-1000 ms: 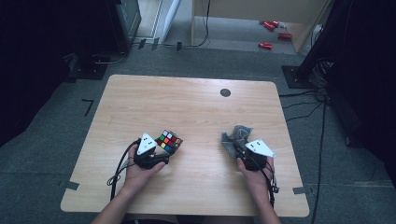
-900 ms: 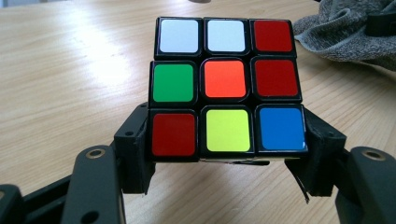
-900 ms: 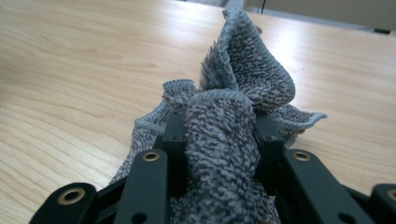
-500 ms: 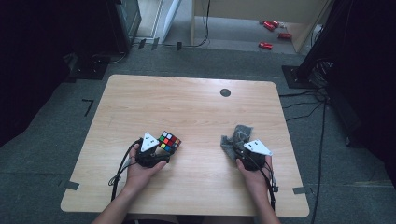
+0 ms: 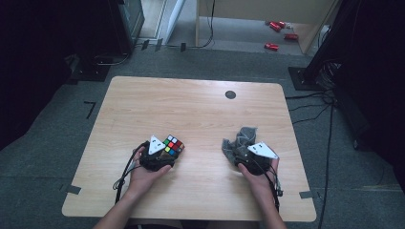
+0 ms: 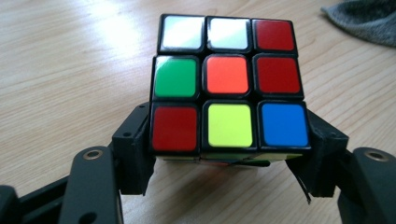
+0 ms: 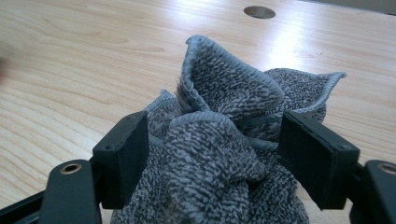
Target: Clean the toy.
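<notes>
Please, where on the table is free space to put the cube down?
The far half of the table, from the cube and cloth up to the round hole, is bare. So is the strip between cube and cloth. The near edge is crowded by both hands and grippers.

The high view hangs above the person's side and looks forward and down, taking in the whole worktop and the floor beyond it. The left gripper view sits low, just behind a cube, facing across the wood; a corner of the cloth lies at its upper right. The right gripper view, equally close, looks over that cloth toward the worktop's dark round hole, shared with the high view.
</notes>
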The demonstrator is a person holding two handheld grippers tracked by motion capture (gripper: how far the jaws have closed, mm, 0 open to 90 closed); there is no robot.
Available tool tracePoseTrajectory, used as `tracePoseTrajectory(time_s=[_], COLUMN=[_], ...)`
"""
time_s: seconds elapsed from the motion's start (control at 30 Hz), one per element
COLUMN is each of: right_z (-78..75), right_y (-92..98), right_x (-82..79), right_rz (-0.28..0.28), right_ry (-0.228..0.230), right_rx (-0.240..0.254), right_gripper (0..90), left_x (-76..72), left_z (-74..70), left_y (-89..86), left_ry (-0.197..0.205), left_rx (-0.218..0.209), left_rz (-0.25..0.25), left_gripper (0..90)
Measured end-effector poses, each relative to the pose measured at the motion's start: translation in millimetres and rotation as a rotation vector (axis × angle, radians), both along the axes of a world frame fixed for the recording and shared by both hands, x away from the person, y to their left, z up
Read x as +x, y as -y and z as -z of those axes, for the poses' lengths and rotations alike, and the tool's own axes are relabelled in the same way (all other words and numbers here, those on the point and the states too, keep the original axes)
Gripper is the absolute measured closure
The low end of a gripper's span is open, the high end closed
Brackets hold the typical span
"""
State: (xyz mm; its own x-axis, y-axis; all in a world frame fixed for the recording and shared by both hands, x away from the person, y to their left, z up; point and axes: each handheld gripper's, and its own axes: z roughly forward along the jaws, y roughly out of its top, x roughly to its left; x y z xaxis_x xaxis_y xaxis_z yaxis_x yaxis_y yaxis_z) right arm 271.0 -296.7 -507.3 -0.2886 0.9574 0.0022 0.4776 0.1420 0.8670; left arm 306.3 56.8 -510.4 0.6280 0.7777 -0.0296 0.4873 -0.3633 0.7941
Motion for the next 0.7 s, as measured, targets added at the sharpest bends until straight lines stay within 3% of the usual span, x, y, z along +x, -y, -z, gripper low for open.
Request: tracePoseTrajectory(time_s=[0.2, 0.3, 0.43, 0.7], right_z=[-1.5, -2.3, -3.2, -9.5], right_y=[-0.6, -1.1, -1.5, 0.4], right_x=[-1.1, -1.7, -2.3, -3.1], right_rz=[-0.007, -0.011, -0.015, -0.016], right_ry=[0.003, 0.005, 0.003, 0.008], right_rx=[-0.003, -0.003, 0.0, 0.014], right_gripper=[25.9, 25.9, 26.6, 22.9], left_x=[1.3, 3.7, 3.6, 4.1], left_z=[2.2, 5.9, 6.1, 5.4], left_y=[0.0, 0.1, 0.8, 0.1], left_ry=[-0.027, -0.074, -0.072, -0.09], left_rx=[0.016, 0.017, 0.015, -0.004], left_rz=[0.001, -0.002, 0.0, 0.002], left_gripper=[30.9, 30.2, 34.5, 31.6])
